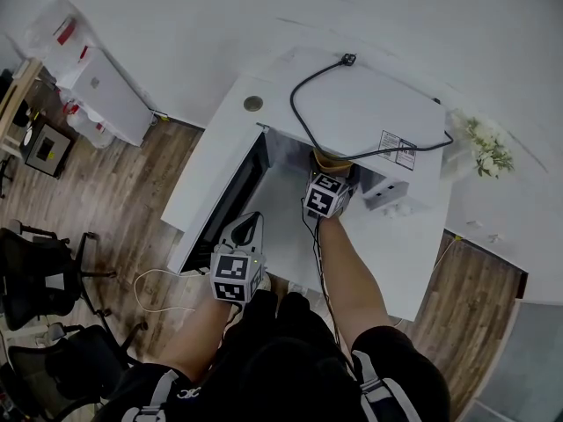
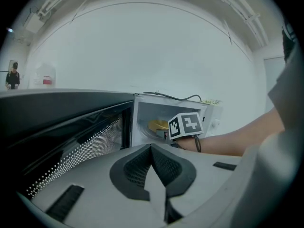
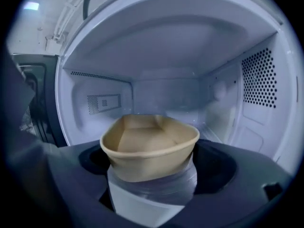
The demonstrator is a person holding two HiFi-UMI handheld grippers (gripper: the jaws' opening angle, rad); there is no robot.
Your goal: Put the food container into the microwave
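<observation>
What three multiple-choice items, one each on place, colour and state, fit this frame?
1. Where is the container?
A. On the table
B. In the microwave's opening, held by the right gripper
C. On the floor

2. What colour is the container?
A. Tan
B. Blue
C. Red

3. The microwave door is:
A. Shut
B. Open
C. Missing

Answers: 1 B, as the right gripper view shows the cavity walls around the gripped container. 2 A, as its rim and walls are tan. 3 B, as the door is swung out to the left and the cavity is exposed.
</observation>
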